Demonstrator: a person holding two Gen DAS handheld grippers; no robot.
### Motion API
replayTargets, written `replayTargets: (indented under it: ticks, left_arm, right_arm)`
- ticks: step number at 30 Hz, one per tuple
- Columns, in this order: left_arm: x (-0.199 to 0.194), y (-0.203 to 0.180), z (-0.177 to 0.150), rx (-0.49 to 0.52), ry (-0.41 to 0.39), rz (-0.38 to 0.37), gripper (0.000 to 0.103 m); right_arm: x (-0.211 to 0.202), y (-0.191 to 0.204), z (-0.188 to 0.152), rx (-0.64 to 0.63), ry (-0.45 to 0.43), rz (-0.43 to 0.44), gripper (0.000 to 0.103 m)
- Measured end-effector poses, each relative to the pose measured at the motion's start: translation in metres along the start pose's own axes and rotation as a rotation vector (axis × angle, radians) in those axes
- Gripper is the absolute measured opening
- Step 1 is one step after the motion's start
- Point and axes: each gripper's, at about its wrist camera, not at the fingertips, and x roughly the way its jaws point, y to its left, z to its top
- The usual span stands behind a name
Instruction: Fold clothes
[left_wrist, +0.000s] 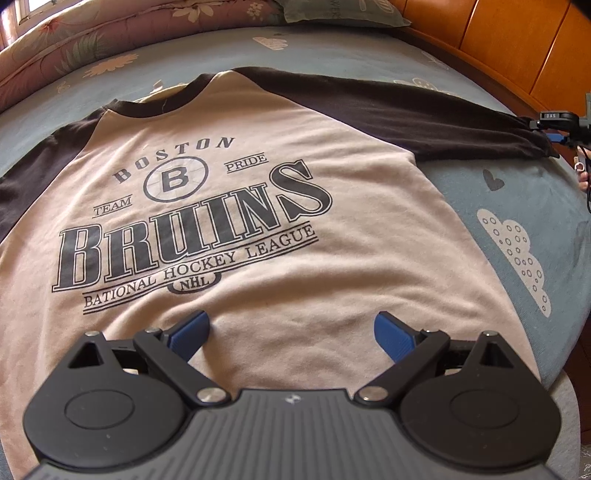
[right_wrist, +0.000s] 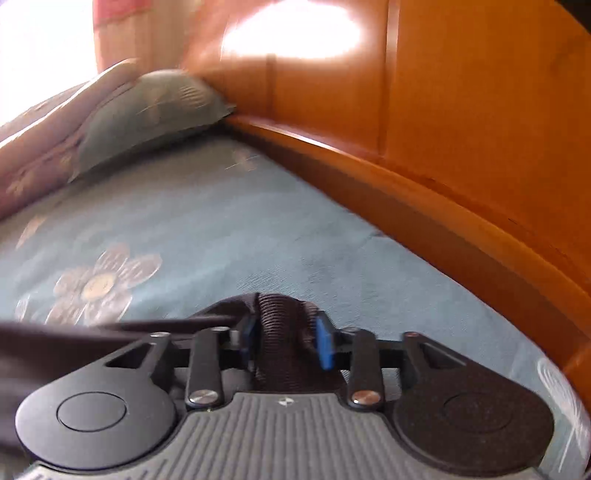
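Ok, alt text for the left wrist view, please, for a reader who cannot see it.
A cream raglan shirt with dark sleeves and a Boston Bruins print lies flat, front up, on a blue patterned bedspread. The left gripper hovers open above its lower part. At the far right edge, the right gripper is at the sleeve cuff.

The wooden bed frame walls off one whole side of the bed; nothing passes there. Between that frame and the shirt runs a bare strip of blue sheet, free for a gripper. Far along the frame, a pillow and a bunched quilt block the bed's far end.
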Motion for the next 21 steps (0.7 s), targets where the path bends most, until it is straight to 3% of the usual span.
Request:
replayTargets:
  ticks: [1,4,7,10,14,16,17,21]
  left_arm:
    - [-0.001,0.0,0.0,0.0,-0.001,-0.002,0.096]
    - [0.0,0.0,0.0,-0.001,-0.002,-0.008,0.096]
    - [0.0,-0.001,0.0,-0.001,-0.002,-0.011,0.096]
    - [0.001,-0.001,0.0,0.003,-0.002,-0.013,0.096]
    - [-0.002,0.0,-0.002,0.001,-0.001,-0.018,0.096]
    - [-0.004,0.003,-0.004,-0.004,-0.003,-0.016,0.096]
    - [-0.005,0.003,-0.003,-0.005,-0.006,-0.017,0.096]
    - [-0.007,0.003,0.0,0.004,-0.019,-0.02,0.096]
  right_arm:
    - [-0.001,0.002,0.002,0.014,-0.001,-0.019,0.063]
    - [-0.018,0.018,0.003,-0.015,-0.07,-0.051,0.071]
    - [-0.034,0.031,0.001,-0.038,-0.083,0.008,0.072]
    - [-0.025,0.048,-0.013,-0.1,0.026,0.1,0.075]
    - [-0.01,0.062,-0.042,-0.228,0.129,0.069,0.074]
    - [-0.02,0.06,-0.039,-0.176,0.158,0.047,0.074]
    - [-0.027,0.06,-0.037,-0.147,0.157,0.044,0.075]
    - [-0.055,0.084,-0.035,-0.163,0.096,0.17,0.08]
